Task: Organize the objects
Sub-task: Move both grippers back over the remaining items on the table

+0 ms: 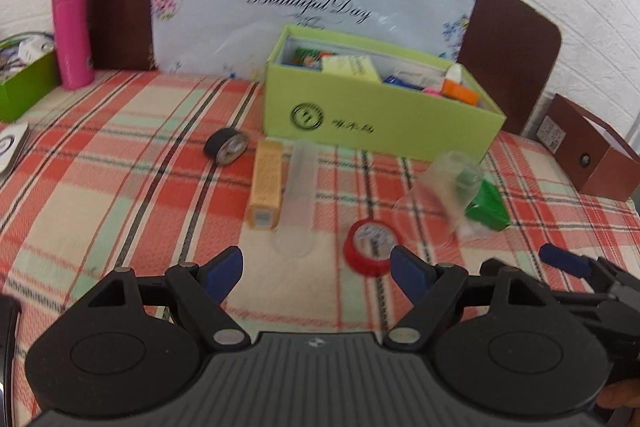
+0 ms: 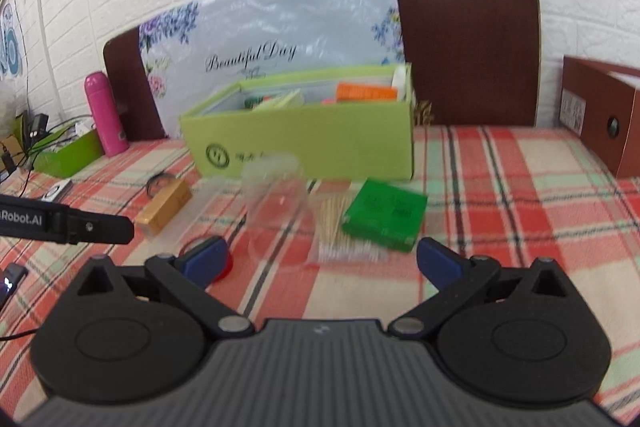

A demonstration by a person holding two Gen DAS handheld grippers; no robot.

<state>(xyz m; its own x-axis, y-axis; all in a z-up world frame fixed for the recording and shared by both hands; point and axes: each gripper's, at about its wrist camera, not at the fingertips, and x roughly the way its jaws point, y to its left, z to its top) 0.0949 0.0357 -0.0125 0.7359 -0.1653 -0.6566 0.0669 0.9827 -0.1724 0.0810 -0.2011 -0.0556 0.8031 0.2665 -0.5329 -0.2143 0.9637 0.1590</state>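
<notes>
Both tongs, left [image 1: 316, 273] and right [image 2: 322, 259], gape empty; the clear plastic tube [image 1: 298, 195], seemingly lengthwise, lies ahead of the left.

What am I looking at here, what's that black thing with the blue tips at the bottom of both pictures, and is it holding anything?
No robot here: a person holds a two-fingered grasping tool in each hand, each with a camera looking forward along its fingers. One picture comes from the left tool, the other from the right tool. The blue tips are the finger pads. Both tools are open and hold nothing.

They look at a surface with a plaid cloth. On it stands an open light green box already holding several items. In front of it lie a tan box, a black tape roll, a red tape roll, a dark green box, a pack of toothpicks and clear plastic pieces, too blurred to name. A pink bottle stands at the far left.
</notes>
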